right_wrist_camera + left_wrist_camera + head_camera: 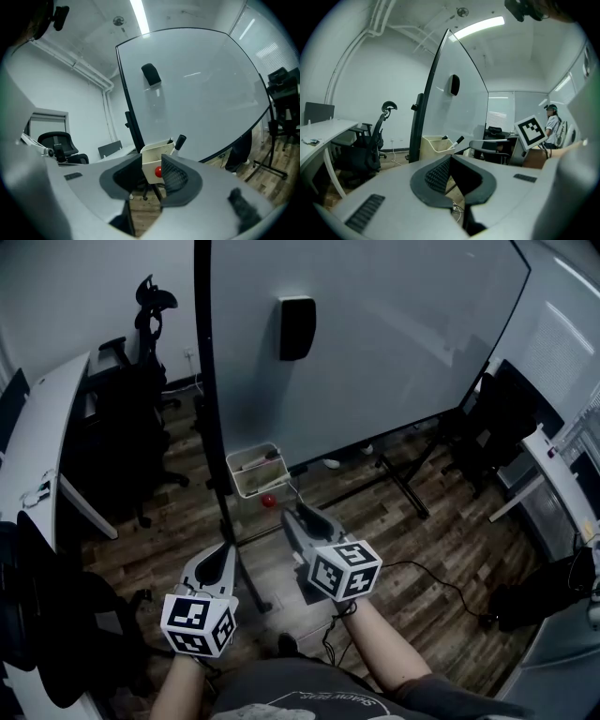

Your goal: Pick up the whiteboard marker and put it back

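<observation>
Since the marker (179,141) already stands in the tray (249,486): put-back looks done, my read only.
marker: black cap pokes up past the tray rim, just right of centre in the right gripper view. It leans on the rim, so it sits tilted and not flat. Body is hidden inside the tray.
tray: pale open box hung at the lower left corner of the whiteboard (375,343), centre of the head view. Likely put there so pens are in reach of whoever writes.
red ball (269,499): low on the tray's front wall. Purpose unclear.
right gripper (151,160): jaws wide apart, nothing held. The tray shows far off through the gap, untouched. Open fits a tool with nothing to carry.
left gripper (450,159): jaw tips drawn together, nothing between them. Sits lower left of centre in the head view, pointed toward the board's edge. Looks like the spare hand here.
spacing: both grippers well apart from the tray, low in the head view over the wood floor. That suits a backed-off stance, not a reach.
eraser (296,327): black block stuck high on the whiteboard, upper centre, clear of the tray.
chair (141,418): dark office chair at the left of the head view, beside a white desk (47,427), out of the way.
risk: the tilted marker could tip out if the tray gets knocked.
</observation>
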### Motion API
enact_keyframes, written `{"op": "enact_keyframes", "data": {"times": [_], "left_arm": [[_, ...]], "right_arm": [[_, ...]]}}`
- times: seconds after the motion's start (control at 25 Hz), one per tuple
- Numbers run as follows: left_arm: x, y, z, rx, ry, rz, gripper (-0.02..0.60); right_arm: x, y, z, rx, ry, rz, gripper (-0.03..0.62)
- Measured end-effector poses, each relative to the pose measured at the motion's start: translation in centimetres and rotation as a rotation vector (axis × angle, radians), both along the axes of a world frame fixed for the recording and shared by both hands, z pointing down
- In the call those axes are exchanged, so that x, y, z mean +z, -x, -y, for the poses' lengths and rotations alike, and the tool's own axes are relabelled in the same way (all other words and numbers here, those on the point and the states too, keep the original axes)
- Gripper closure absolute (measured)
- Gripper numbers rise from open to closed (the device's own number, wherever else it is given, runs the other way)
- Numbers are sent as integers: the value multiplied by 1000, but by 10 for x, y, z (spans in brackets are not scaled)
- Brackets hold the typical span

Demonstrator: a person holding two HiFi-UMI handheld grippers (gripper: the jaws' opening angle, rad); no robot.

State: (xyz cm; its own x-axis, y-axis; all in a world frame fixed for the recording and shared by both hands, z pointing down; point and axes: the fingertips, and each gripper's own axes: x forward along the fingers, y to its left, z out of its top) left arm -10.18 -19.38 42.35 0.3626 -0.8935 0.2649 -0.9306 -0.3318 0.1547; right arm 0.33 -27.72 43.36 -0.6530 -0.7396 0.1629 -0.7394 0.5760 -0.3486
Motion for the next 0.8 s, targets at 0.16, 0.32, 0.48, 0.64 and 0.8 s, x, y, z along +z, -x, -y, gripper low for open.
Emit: {"op": "enact_keyframes", "data": {"times": [0.16, 0.32, 0.48, 0.64, 0.8], "left_arm": [[-6, -4, -29, 28, -12, 2, 568], [-9, -5, -60, 53, -17, -7, 568], [-13, -4, -93, 75, -16, -6, 568], [-14, -1, -122, 89, -25, -3, 568], [-14, 2, -146, 115, -36, 18, 568]], "right_arm": [[-8, -4, -34, 28, -4, 8, 534], [-12, -1, -72, 22, -4, 22, 549], [-15, 6, -112, 1, -3, 17, 557], [-15, 15, -148, -7, -14, -27, 566], [-15, 23, -179, -15, -27, -68, 571]]}}
